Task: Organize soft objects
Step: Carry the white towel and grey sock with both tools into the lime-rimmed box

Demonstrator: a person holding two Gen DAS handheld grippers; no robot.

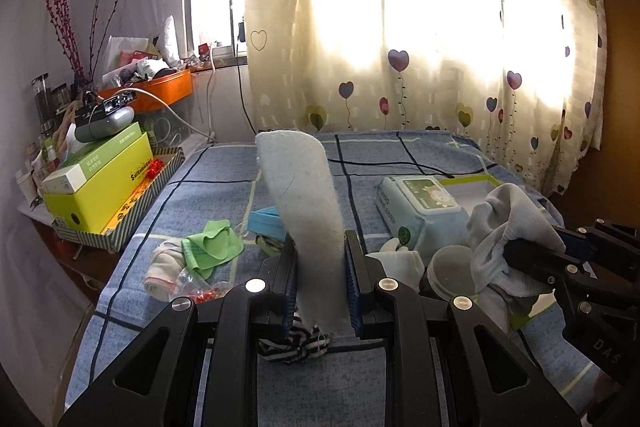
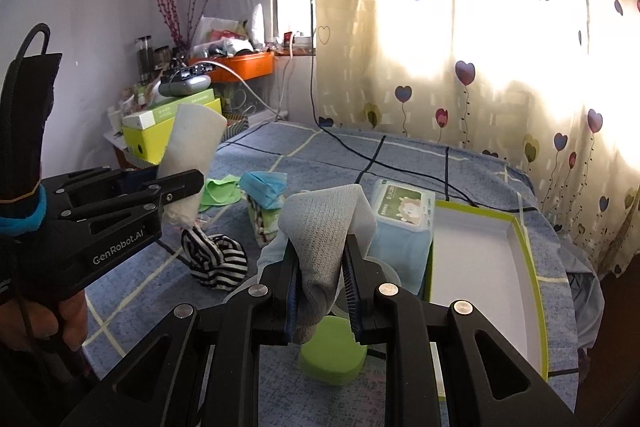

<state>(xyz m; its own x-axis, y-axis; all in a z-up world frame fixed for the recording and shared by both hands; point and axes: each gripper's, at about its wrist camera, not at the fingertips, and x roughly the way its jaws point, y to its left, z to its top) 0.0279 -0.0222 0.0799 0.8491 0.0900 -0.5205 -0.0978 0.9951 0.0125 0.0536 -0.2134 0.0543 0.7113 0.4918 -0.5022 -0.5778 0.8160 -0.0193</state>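
Above bed (image 1: 400, 163): two grippers, left gripper (image 1: 319, 283) clamps one white sock (image 1: 304, 195); right gripper (image 2: 320, 291), 3 o'clock, clamps one grey sock (image 2: 326, 227).

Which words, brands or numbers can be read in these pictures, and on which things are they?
"GenRobot.AI": on the side of the left tongs, seen from the right wrist.
"DAS": on the body of the right tongs, seen from the left wrist; possibly part of a longer word.
Yellow-green box: black print along its top edge, too blurred to read.
Wet wipes pack: label too small to read.
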